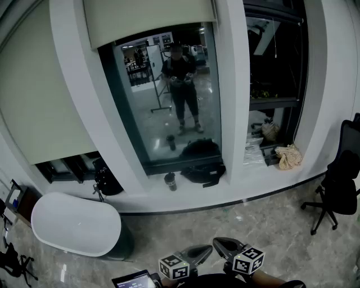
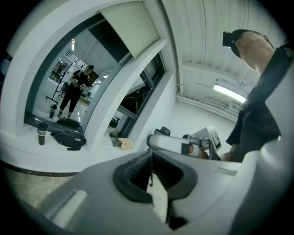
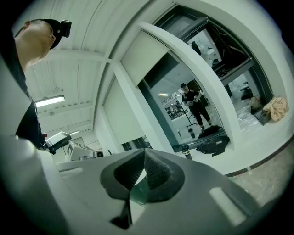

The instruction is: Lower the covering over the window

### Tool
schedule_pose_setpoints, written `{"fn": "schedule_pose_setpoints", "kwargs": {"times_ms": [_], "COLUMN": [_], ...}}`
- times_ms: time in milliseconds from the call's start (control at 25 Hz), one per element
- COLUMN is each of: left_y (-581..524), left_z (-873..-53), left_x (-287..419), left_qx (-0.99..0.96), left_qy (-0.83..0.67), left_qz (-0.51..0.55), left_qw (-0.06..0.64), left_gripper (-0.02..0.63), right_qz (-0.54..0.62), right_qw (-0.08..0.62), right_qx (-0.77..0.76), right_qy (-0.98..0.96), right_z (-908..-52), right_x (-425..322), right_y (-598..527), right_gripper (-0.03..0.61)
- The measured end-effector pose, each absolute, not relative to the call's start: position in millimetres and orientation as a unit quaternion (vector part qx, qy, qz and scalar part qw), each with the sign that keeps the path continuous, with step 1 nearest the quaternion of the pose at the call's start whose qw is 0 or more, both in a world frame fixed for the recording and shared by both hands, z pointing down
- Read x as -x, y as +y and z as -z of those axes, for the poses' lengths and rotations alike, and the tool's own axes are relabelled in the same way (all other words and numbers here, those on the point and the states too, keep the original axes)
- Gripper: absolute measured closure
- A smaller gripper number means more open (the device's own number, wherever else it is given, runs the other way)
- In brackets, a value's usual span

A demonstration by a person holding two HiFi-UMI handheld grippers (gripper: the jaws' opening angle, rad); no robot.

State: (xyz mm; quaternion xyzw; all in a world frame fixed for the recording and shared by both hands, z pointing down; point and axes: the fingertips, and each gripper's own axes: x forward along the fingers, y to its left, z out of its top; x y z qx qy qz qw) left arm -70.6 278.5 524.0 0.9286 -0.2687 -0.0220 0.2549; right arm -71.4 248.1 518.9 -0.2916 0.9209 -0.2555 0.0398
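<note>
Beige blind (image 1: pixel 149 19) sits high; head view alone shows chair (image 1: pixel 339 185) (far right). Left gripper (image 2: pixel 151 155) and right gripper (image 3: pixel 144 152) both clenched, empty.

Matt, cloth-like blind (image 1: pixel 149 19); glossy, mirror-reflective window pane (image 1: pixel 146 124); polished, marbled stone-look floor (image 1: pixel 264 225); smooth, matt white frame (image 1: pixel 230 84).

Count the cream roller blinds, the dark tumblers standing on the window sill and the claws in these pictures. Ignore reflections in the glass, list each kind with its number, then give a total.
Cream fabric roller blinds, both partly lowered: 2
Dark cylindrical tumbler: 1
Grey claws, left claw and right claw, both shut and empty: 2
Total: 5
</note>
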Motion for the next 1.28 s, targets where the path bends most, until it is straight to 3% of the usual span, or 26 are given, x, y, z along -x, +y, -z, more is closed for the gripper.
{"fn": "schedule_pose_setpoints", "kwargs": {"times_ms": [720, 1280], "left_y": [266, 235], "left_z": [-529, -548], "left_x": [43, -45], "left_qx": [-0.926, -0.915], "left_qy": [-0.27, -0.276], "left_qz": [0.013, 0.014], "left_qw": [0.264, 0.292], "left_gripper": [0.612, 0.612], "right_qz": [0.254, 0.291], "right_qw": [0.052, 0.06], "right_qx": [0.285, 0.286], "right_qy": [0.923, 0.911], "right_z": [-518, -537], "right_x": [46, -49], "right_y": [238, 198], "right_gripper": [0.571, 0.572]}}
